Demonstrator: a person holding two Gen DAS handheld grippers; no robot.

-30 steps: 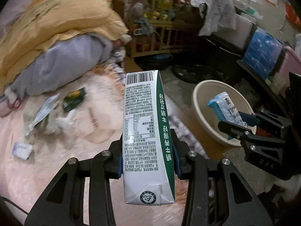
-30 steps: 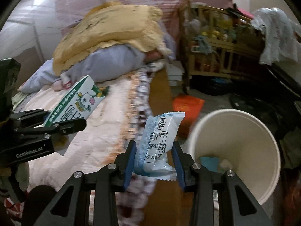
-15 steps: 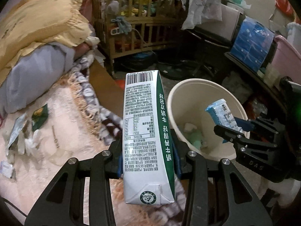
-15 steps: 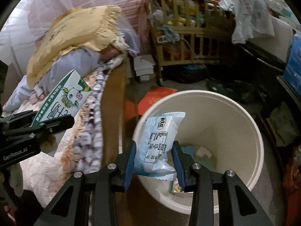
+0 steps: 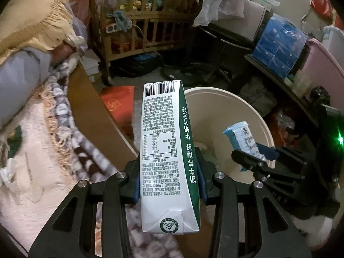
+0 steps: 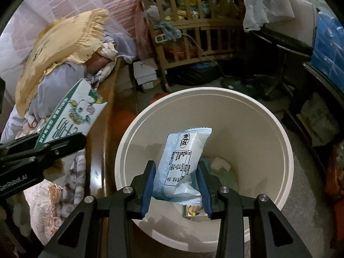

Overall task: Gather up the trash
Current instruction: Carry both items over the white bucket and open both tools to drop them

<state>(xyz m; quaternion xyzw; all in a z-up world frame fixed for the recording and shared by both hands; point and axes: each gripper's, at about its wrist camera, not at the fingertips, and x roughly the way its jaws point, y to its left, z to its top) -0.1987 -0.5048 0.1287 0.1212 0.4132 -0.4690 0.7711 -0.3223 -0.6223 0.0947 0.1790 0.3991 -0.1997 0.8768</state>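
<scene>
A: Start with the left wrist view. What has the left hand-held gripper [image 5: 168, 182] got?

B: A tall white and green milk carton [image 5: 166, 150], pinched between the blue pads partway up its length, barcode end pointing away from the camera. The jaws are closed only as far as the carton's width allows.

A: And where is it?

B: Over the edge of the bed [image 5: 32, 150], with the cream trash bin [image 5: 253, 116] just beyond and to the right. The carton hides part of the bin's near rim. A wooden crib [image 5: 146, 21] stands farther back, and a red cushion [image 5: 117, 101] lies on the floor beside the bed.

A: Is the other one visible there?

B: Yes, the right hand-held gripper [image 5: 257, 152] reaches in from the right edge, clamped on a blue and white snack packet [image 5: 241, 138] in front of the bin's opening.

A: Now the right wrist view.

B: The snack packet [image 6: 182, 163] sits upright between the right hand-held gripper's [image 6: 176, 185] blue pads, which press on both sides. It hangs directly above the mouth of the trash bin [image 6: 279, 172]. Some paper and a small wrapper lie at the bottom of the bin.

A: And the carton?

B: At the left, the milk carton [image 6: 73, 116] shows its cow picture, tilted, held in the left hand-held gripper [image 6: 43, 148] above the bed's edge, outside the bin's rim.
</scene>
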